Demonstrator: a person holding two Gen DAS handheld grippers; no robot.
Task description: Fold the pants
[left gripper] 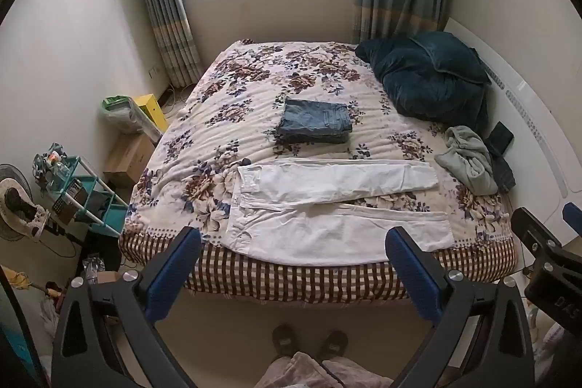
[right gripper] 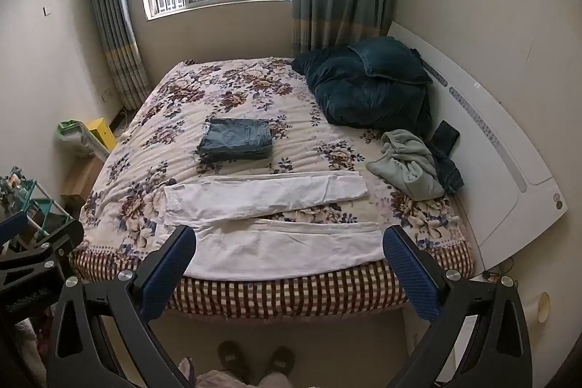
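The jaws of the left gripper (left gripper: 293, 244) are spread wide and hold nothing. The jaws of the right gripper (right gripper: 289, 242) are spread wide too, with nothing in them. Both hang in the air over the near edge of the bed (left gripper: 298, 275), tipped down toward it.

In the left view, a blue shelf cart (left gripper: 85, 191) full of small things stands at 9 o'clock, on the floor beside the bed. Near it, a yellow box (left gripper: 151, 110) sits by the wall.

The white pants (left gripper: 327, 202) lie flat on the flowery blanket (left gripper: 254, 75), at the near edge of the bed. The waist points to 9 o'clock and the two legs reach out to 3 o'clock. The legs are a little apart, so some blanket shows between them.

Behind the pants, toward 12 o'clock, a folded pair of jeans (left gripper: 314, 120) rests in the middle of the bed.

At 2 o'clock a dark blue pillow (left gripper: 429, 75) is piled by the headboard (left gripper: 538, 119). At 3 o'clock a grey-green cloth (left gripper: 467, 159) lies crumpled, near the ends of the pant legs.

At 6 o'clock the person's two shoes (left gripper: 309, 342) stand on the floor.
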